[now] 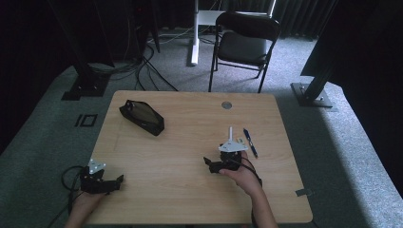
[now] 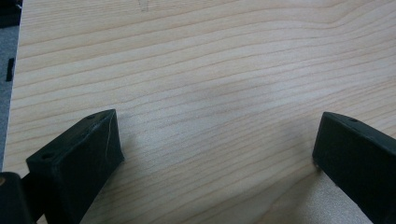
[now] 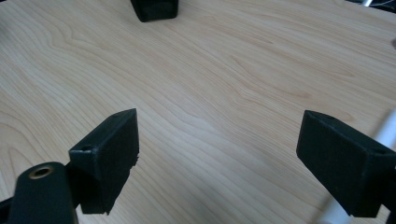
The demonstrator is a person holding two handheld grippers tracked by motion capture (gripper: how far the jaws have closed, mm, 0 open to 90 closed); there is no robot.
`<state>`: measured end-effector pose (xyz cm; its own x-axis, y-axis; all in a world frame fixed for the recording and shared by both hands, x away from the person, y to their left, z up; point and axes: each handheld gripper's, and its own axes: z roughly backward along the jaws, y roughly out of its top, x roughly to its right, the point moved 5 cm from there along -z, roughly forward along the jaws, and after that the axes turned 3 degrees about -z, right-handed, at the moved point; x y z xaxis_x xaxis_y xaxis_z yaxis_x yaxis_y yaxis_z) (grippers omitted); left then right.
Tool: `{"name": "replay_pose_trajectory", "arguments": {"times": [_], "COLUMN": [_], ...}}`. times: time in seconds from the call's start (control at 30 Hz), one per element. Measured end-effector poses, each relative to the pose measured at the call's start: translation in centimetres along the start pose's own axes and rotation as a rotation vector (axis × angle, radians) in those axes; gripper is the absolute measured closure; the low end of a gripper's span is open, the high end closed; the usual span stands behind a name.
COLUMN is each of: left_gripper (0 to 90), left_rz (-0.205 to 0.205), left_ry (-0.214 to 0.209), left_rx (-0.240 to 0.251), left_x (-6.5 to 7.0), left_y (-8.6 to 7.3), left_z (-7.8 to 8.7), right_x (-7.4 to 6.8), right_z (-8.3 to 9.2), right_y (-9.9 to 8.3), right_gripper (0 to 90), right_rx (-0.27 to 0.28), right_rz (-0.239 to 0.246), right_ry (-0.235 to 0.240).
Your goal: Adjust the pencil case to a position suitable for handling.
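The wooden bench carries three things of note, and the largest is the black pencil case at its far left, lying with its long axis running from about ten o'clock to four o'clock in the high view. It sits well apart from both tools. The right tool is over the bench's right-centre, jaws wide apart and holding nothing; the case lies at roughly ten o'clock from it, and its dark end shows at twelve o'clock in the right gripper view. The left tool rests at the near left edge, jaws also spread wide with only bare wood between them; the case lies near one o'clock from it.

Smaller and much closer to the right tool are the white pen and the blue pen, both at about one o'clock from it, near to hand, each lying roughly along the twelve-to-six line. The right hand is plainly the nearer for either pen.
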<state>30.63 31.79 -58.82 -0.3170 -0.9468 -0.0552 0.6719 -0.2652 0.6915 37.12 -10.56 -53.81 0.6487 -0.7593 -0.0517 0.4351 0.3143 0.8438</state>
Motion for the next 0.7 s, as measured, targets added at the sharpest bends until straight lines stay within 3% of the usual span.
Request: {"name": "replay_pose_trajectory", "arguments": {"times": [0.37, 0.7], "left_gripper": [1.5, 1.5], "left_rz": [0.000, 0.002], "left_ry": [0.000, 0.000], "left_rx": [0.000, 0.002], "left_x": [0.0, 0.0], "left_y": [0.0, 0.0], "left_z": [0.0, 0.0], "right_x": [-2.2, -3.3], "right_z": [-2.6, -4.6], "right_y": [1.6, 2.9], "right_gripper": [13.2, 13.4], "right_rx": [0.007, 0.019], "right_rz": [0.015, 0.030], "right_ry": [0.047, 0.066]}}
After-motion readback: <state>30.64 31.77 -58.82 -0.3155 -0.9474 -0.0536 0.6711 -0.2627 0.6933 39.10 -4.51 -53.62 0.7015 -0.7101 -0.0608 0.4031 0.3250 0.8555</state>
